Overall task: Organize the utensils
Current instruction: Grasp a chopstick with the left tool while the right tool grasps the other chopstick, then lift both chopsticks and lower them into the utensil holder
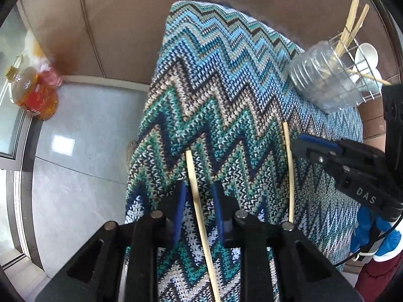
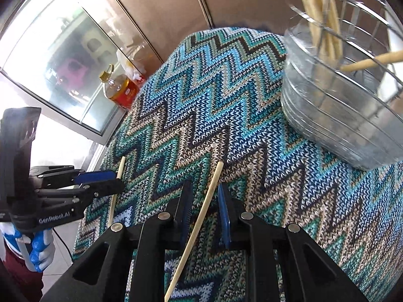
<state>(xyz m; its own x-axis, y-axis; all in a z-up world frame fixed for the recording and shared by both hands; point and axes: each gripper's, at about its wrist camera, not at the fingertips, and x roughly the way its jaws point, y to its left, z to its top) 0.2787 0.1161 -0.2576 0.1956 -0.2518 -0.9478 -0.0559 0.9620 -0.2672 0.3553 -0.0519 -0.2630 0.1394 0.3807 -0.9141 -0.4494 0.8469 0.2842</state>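
The left tongs [image 1: 197,202] have their blue pads [image 1: 178,209] apart, straddling a pale wooden chopstick [image 1: 199,216] that lies on the zigzag knitted cloth [image 1: 214,88]. The stick runs between the pads from about 6 o'clock up toward 12 o'clock without clearly touching either pad; whether the pads rest on the cloth cannot be told.

The right tongs [image 2: 202,206] are likewise apart, with a second chopstick [image 2: 201,216] lying between their blue pads [image 2: 223,216], slanting from 6 o'clock up toward 1 o'clock on the same cloth. In the left wrist view this second stick [image 1: 289,171] lies at about 3 o'clock of the left tongs, roughly parallel to the first, with the right tongs [image 1: 317,148] reaching toward it from the right edge. In the right wrist view the left tongs [image 2: 98,181] come in at 9 o'clock over the first chopstick [image 2: 117,186], held by a blue-gloved hand [image 2: 37,246].

Farther out on the cloth, at about 2 o'clock in both views, stands a clear ribbed plastic container [image 1: 325,80] beside or within a wire basket [image 1: 362,58]; which it is cannot be told. More chopsticks [image 1: 350,27] stand upright there, one lies crosswise, and white spoons [image 1: 367,52] sit behind the wire.

Off the cloth, at 10 o'clock, a bottle of amber oil [image 1: 32,90] stands on the grey floor [image 1: 75,156] near a glass door [image 2: 50,58].
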